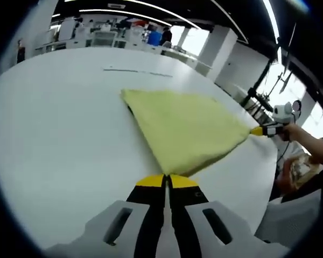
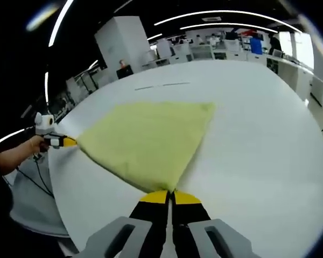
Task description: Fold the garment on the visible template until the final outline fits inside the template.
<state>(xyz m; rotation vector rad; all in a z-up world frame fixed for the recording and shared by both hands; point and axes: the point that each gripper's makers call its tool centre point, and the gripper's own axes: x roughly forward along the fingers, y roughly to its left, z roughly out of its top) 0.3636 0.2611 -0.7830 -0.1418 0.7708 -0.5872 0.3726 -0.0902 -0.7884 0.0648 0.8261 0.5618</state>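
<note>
A wide white table is seen across both views. Beyond its far edge, toward twelve o'clock in the left gripper view, desks and chairs are ranged — an open office. Long ceiling light strips are lit overhead, and white pillars and bright windows are visible — at one o'clock.

Big white table, thin dark line marked on it. Office desks and ceiling light strips way behind.

Opposed low views, shared garment
</note>
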